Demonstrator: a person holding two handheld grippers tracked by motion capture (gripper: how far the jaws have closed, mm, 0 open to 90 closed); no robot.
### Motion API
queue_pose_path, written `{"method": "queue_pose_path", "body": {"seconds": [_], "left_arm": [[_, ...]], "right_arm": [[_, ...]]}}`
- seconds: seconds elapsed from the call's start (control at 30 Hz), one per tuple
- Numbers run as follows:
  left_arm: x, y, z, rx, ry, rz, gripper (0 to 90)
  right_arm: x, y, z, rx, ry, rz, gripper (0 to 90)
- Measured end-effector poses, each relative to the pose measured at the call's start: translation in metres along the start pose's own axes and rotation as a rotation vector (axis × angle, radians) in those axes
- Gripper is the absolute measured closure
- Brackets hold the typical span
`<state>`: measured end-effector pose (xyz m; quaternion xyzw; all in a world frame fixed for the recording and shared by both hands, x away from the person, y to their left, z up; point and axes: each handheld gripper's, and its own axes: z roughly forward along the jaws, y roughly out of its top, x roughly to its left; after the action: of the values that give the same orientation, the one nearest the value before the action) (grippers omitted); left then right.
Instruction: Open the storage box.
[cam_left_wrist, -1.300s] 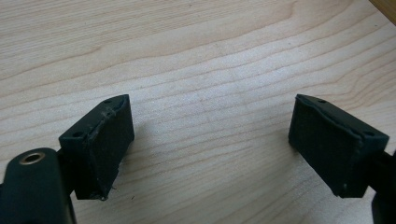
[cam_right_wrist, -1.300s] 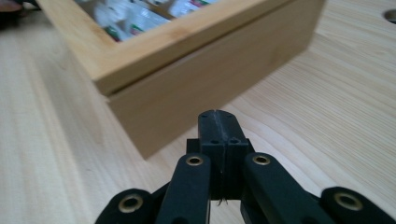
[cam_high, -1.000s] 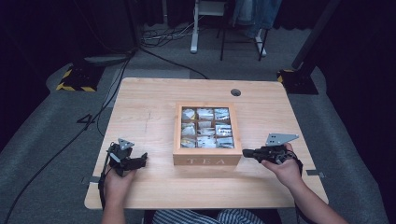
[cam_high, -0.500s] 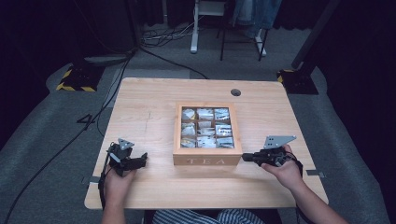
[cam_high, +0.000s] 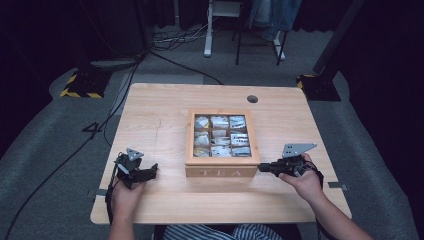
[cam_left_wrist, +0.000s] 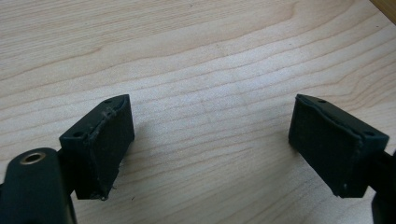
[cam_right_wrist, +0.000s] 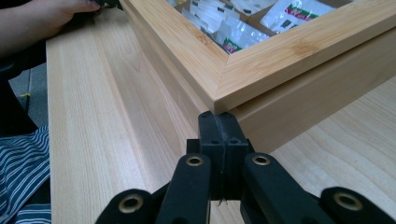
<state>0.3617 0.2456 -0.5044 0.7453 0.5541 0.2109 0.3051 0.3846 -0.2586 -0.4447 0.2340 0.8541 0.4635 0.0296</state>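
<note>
Looking at a wooden tea box sitting mid-table, a bit toward the near edge, glass-topped lid down and sachets showing in the nine compartments. Right gripper pressed together with nothing between the jaws, tips poking right at the box's near right corner, just under the lid's overhang in the right gripper view. Left gripper parked well off to the left, jaws wide apart over bare wood.

Guessing here, but probably working up to prying that lid open. Handling-wise: stiff, solid bamboo, likely a bit heavy for its size, smooth finish so kinda slippery. Glass pane being the fragile bit, so avoiding that. Best bet seeming to be hooking under the lid's lip at the front edge or corner, maybe bracing the base with the other gripper to stop sliding.
</note>
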Motion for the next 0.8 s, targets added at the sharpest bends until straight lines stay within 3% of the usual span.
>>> {"method": "queue_pose_path", "body": {"seconds": [0.57,0.8], "left_arm": [[0.000,0.000,0.000,0.000,0.000,0.000,14.9],[0.000,0.000,0.000,0.000,0.000,0.000,14.9]], "right_arm": [[0.002,0.036,-0.014,-0.067,-0.028,-0.024,90.0],[-0.001,0.049,-0.019,-0.123,-0.049,-0.020,90.0]]}}
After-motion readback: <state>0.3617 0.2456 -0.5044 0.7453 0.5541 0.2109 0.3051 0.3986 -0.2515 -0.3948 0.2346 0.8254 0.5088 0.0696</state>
